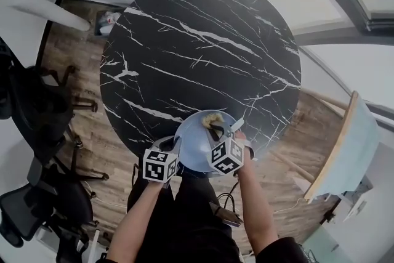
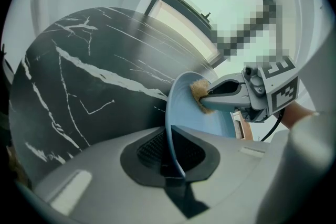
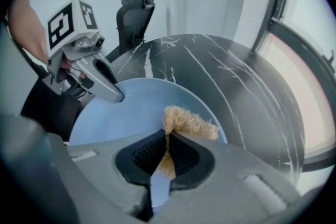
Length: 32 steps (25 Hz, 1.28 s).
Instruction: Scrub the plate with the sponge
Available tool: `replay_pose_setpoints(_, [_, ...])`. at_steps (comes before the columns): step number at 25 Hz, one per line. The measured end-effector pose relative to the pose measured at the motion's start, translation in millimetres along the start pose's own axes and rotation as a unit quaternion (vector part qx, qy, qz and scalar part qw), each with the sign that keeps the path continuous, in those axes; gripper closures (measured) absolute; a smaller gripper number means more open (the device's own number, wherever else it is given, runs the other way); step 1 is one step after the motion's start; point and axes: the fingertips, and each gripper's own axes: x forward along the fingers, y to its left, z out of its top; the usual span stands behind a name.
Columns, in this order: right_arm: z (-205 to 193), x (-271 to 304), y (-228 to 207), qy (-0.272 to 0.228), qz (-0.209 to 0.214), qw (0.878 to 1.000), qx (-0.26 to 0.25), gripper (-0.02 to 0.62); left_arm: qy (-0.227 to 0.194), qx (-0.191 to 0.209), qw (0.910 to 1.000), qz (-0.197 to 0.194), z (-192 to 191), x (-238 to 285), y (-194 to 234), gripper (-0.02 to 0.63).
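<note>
Half the sponge (image 3: 191, 123) inside right tongs (image 3: 167, 140)

The black marble table (image 1: 197, 52) has open surface from the plate (image 1: 194, 146) to its far edge. At the near edge, the left gripper (image 1: 177, 146) clamps the plate's rim and the right gripper (image 1: 217, 127) presses the sponge (image 1: 212, 118) to its face, crowding each other. Office chairs (image 1: 37, 114) obstruct the left side; a leaning pale panel (image 1: 348, 145) obstructs the right.
</note>
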Motion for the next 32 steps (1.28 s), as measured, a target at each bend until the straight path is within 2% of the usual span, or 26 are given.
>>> replay_pose_setpoints(3, [0, -1, -15, 0.002, -0.044, 0.999, 0.001, 0.571, -0.006, -0.015, 0.9999, -0.001, 1, 0, 0, 0.583])
replay_pose_setpoints(6, [-3, -3, -19, -0.005, -0.065, 0.998, 0.008, 0.571, -0.017, -0.061, 0.9979, -0.008, 2, -1, 1, 0.592])
replay_pose_setpoints(10, [-7, -5, -17, -0.008, -0.075, 0.997, 0.011, 0.571, -0.027, -0.087, 0.9958, -0.002, 2, -2, 4, 0.592])
replay_pose_setpoints(16, [-17, -5, 33, 0.006, -0.032, 0.999, -0.014, 0.571, -0.038, -0.113, 0.9928, 0.002, 2, -2, 6, 0.589])
replay_pose_setpoints(19, [-28, -6, 64, 0.012, -0.002, 1.000, -0.013, 0.571, -0.040, -0.111, 0.9930, 0.005, 2, -2, 6, 0.589])
replay_pose_setpoints(25, [-54, -10, 127, 0.044, 0.102, 0.993, -0.033, 0.571, -0.042, -0.098, 0.9942, 0.013, 3, -2, 6, 0.589])
replay_pose_setpoints(28, [-65, -13, 145, 0.054, 0.138, 0.988, -0.053, 0.571, -0.039, -0.081, 0.9959, 0.015, 3, -1, 4, 0.589])
replay_pose_setpoints(32, [-70, -15, 146, 0.058, 0.150, 0.984, -0.070, 0.572, -0.027, -0.031, 0.9990, 0.019, 5, 1, 0, 0.589])
